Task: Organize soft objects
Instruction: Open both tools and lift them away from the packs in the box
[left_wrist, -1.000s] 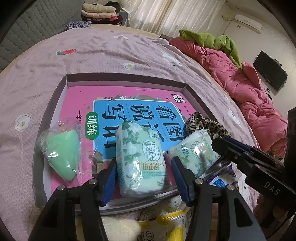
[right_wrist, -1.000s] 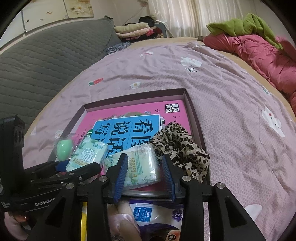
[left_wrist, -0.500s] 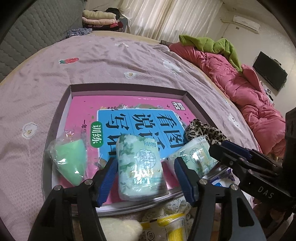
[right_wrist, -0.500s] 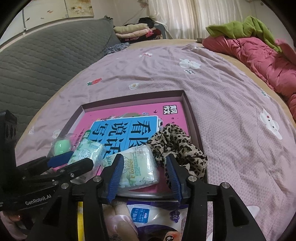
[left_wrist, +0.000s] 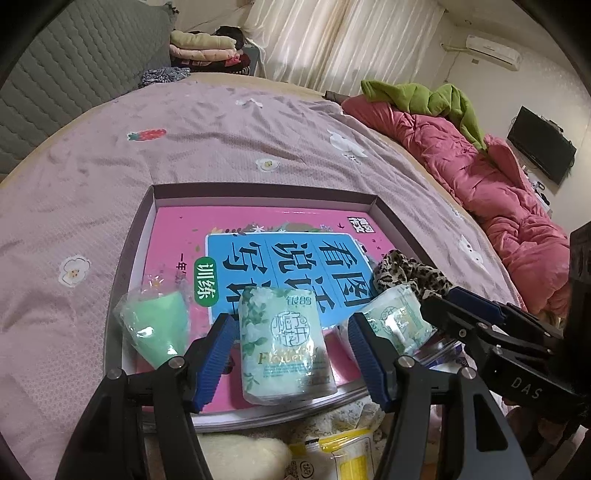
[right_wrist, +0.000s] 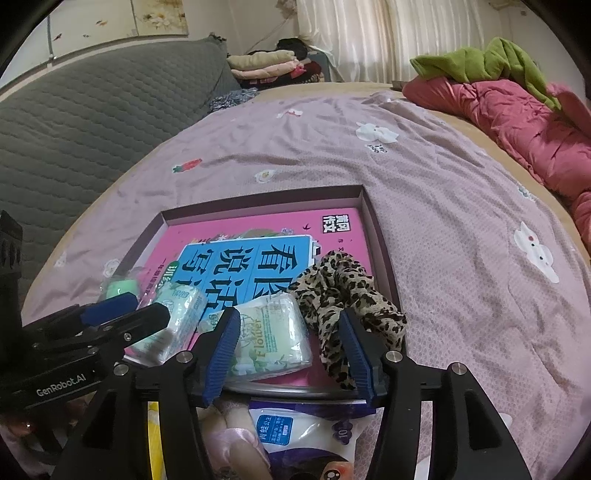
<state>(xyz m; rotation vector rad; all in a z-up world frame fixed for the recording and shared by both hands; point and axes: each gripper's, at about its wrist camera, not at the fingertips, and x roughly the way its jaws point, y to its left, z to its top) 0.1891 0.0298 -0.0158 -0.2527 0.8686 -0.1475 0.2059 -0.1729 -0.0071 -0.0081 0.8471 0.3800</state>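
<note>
- Left wrist view shows the left gripper (left_wrist: 291, 354) with its blue-padded jaws standing wide on either side of an upright pale green floral plastic-wrapped tissue pack (left_wrist: 282, 343); the pads are clear of the wrapper, so nothing is held, and the jaws have just been opening
- That pack stands on the near edge of a shallow purple-walled box tray (left_wrist: 258, 190) lined with a pink and blue printed book cover, which lies on the mauve bed sheet (left_wrist: 221, 133)
- Right gripper (right_wrist: 290, 354) has also just been opening; a second, flatter green tissue pack (right_wrist: 269, 339) lies between its pads, apparently released
- Leopard-print fabric scrunchie (right_wrist: 347, 295) rests touching that second pack, against the right pad
- Mint green teardrop sponge in a clear bag (left_wrist: 157, 330) sits at the tray's left
- Both packs should be light and squashy, with glossy film that may slide; a grip across the broad middle looks safest
- Scrunchie is limp, so pinch a bunched fold
- Sponge bag is probably slippery; squeeze the sponge itself
</note>
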